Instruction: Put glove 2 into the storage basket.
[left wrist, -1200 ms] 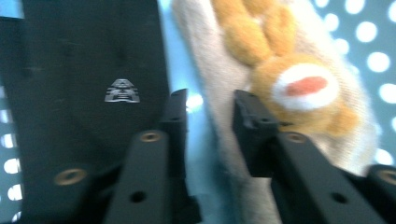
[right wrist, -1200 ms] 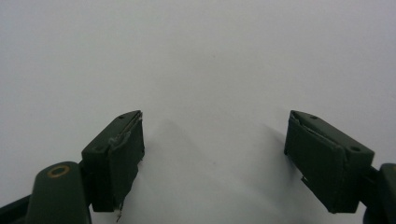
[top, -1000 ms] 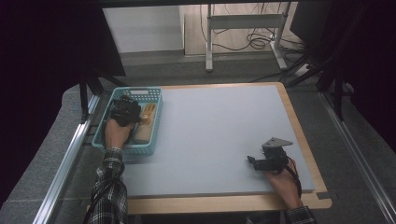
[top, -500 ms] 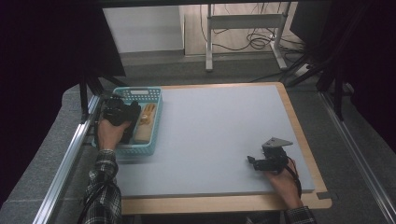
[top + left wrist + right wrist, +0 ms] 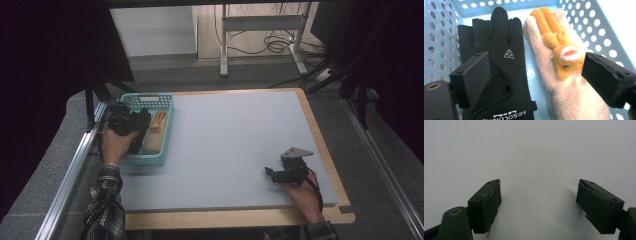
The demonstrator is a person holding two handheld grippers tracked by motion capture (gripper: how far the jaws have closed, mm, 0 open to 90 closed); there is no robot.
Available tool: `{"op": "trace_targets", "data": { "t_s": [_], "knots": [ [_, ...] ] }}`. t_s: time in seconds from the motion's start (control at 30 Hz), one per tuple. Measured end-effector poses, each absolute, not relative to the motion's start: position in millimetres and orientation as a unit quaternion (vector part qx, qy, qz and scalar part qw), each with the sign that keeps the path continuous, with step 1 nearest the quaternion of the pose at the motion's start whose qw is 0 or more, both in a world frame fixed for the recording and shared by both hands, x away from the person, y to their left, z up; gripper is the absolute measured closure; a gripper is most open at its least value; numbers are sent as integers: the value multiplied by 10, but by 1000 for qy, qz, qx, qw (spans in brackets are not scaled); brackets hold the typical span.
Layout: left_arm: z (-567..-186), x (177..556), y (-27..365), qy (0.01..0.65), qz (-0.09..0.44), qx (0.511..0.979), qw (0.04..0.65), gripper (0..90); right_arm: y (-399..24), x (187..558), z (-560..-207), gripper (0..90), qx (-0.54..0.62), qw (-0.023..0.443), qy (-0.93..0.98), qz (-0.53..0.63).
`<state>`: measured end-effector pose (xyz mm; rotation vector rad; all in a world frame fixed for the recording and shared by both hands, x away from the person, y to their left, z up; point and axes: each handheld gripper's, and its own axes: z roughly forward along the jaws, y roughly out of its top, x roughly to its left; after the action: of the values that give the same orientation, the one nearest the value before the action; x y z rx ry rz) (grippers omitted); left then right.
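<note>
A black glove [image 5: 499,65] lies flat in the teal basket [image 5: 165,125] at the table's far left, touching a cream plush glove [image 5: 564,75] on its right

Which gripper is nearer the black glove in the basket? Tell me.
Left. The left gripper hangs just above the black glove in the blue basket, jaws open and just widened, nothing between them. The right gripper rests far across the table, jaws open.

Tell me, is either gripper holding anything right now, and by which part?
Nothing is held. The left gripper has just been opening and hangs open over the black glove and cream glove in the basket. The right gripper is open over the bare table.
</note>
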<state>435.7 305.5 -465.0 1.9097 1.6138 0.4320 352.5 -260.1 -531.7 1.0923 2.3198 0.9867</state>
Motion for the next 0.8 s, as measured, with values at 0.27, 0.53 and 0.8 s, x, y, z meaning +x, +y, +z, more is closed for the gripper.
{"op": "trace_targets", "data": {
  "t_s": [0.27, 0.53, 0.8],
  "knots": [
    [-4604, 4251, 3040, 592, 165, 720, 321, 35, -2601, 3525, -5317, 195, 390, 196, 828, 352],
    [-4549, 4139, 3035, 580, 168, 724, 334, 13, -2601, 3525, -5317, 195, 390, 196, 828, 352],
    [-4498, 4050, 2975, 563, 176, 731, 343, 9, -2600, 3524, -5316, 195, 390, 196, 828, 352]
  ]
}}
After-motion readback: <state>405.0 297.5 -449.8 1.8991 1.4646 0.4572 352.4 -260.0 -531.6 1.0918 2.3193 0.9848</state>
